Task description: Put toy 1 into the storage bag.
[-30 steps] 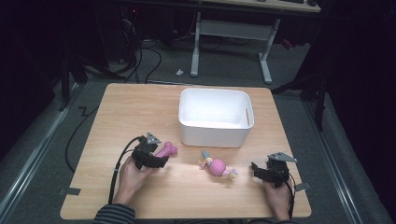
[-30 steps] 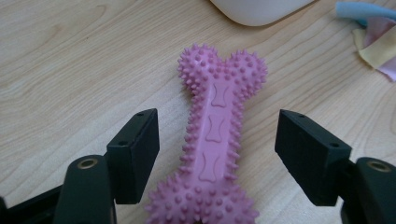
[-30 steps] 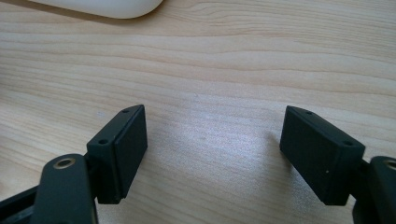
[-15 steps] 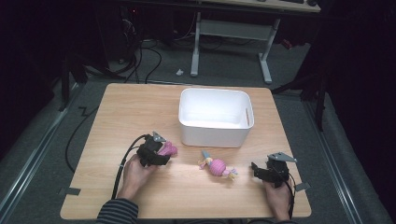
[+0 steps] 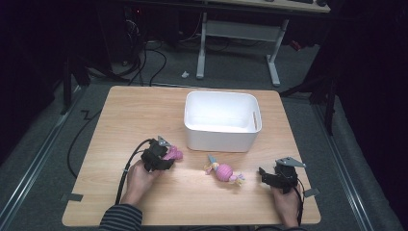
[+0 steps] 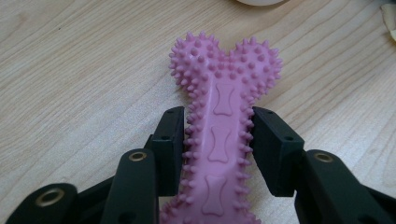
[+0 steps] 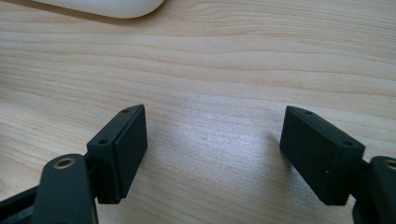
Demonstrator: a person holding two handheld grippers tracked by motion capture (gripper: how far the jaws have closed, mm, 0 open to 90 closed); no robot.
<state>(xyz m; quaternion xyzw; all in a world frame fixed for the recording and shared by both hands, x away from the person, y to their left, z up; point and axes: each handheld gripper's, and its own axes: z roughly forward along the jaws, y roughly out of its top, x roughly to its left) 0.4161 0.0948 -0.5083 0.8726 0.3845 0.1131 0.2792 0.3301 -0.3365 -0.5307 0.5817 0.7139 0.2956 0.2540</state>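
The left gripper point(image 6: 218, 135) has just been closing its jaws, and in the left gripper view both black pads now press against the spiked sides of the pink bone toy point(image 6: 223, 107), clamped across its narrow shaft. The toy lies flat on the wooden table point(image 6: 74, 65), its knobbed, heart-shaped end pointing away from the gripper, past the jaw tips. From the high view, the left gripper point(image 5: 166, 155) sits at the near left of the table point(image 5: 134, 110) with the pink bone toy point(image 5: 175, 154) poking out of it toward the white bin point(image 5: 223, 120), which stands just beyond, near the table's middle. The right gripper point(image 7: 212, 140) holds nothing: its jaws stand wide apart over bare wood, resting low at the near right of the table, where the high view shows the right gripper point(image 5: 267, 176) in the person's hand. Between the two grippers lies a pink ball toy with pale tassels point(image 5: 223, 172), touched by neither, in front of the bin.
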